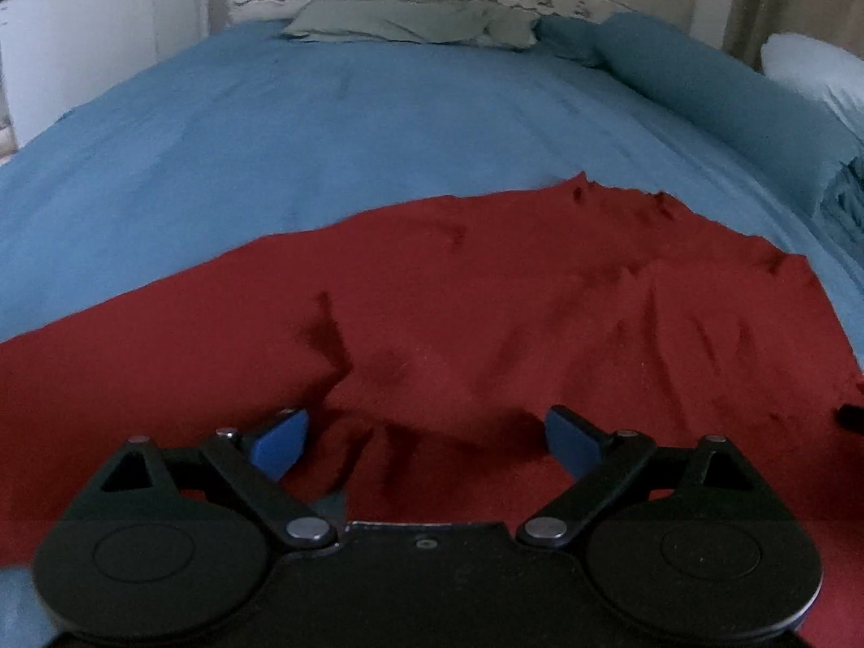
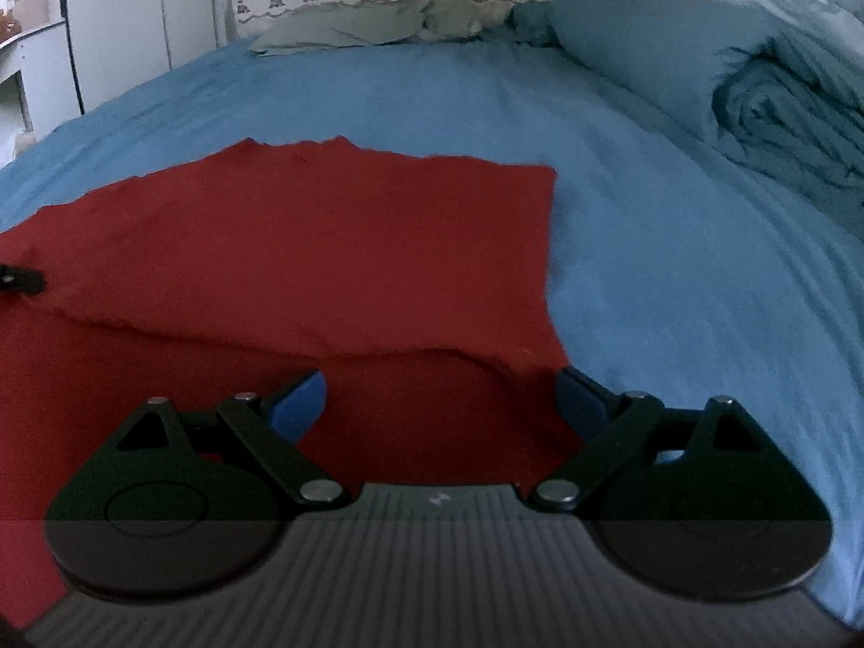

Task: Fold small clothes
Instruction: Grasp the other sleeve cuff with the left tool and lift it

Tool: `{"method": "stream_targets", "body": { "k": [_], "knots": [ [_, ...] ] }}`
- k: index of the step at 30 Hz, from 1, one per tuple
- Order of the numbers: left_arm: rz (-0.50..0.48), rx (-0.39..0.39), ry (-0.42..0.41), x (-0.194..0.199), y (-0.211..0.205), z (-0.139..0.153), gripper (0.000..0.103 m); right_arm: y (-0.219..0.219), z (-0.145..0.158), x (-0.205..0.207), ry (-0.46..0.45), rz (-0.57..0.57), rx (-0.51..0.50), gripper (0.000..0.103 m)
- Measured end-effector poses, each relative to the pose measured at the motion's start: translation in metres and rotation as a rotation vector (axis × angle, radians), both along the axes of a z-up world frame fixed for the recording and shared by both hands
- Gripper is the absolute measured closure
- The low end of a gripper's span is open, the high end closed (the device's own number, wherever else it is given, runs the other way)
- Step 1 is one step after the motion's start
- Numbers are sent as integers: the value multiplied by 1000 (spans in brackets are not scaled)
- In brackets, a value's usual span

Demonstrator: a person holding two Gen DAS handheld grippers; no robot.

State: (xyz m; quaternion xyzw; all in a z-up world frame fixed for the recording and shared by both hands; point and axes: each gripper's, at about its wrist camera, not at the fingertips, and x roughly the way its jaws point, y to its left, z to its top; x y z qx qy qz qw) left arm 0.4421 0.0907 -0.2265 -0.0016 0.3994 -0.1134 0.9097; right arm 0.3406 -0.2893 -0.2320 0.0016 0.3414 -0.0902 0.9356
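The left gripper points downward at an angle, jaws spread wide, blue pads clear of any grip. The right gripper is angled the same way, jaws fully apart. At nine o'clock in the right view, a dark tip is probably the left gripper.
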Motion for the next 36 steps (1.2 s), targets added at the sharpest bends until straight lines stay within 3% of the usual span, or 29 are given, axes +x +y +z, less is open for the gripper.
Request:
{"method": "stream_targets", "body": {
  "k": [6, 11, 14, 19, 26, 33, 36],
  "knots": [
    [61, -42, -44, -37, 31, 42, 6, 2, 17, -7, -27, -32, 6, 0],
    [157, -106, -110, -82, 70, 93, 0, 34, 68, -30, -112, 61, -1, 0],
    [207, -162, -86, -95, 104, 105, 0, 61, 99, -40, -138, 141, 17, 0],
    [396, -198, -34, -104, 167, 91, 0, 117, 113, -41, -114, 255, -1, 0],
    [618, -255, -36, -126, 252, 56, 0, 185, 83, -32, -41, 338, 28, 0],
    [688, -362, -20, -117, 302, 21, 9, 234, 58, -15, -3, 391, 36, 0],
    [703, -382, -74, -109, 312, 17, 11, 247, 53, -7, -1, 403, 35, 0]
  ]
}}
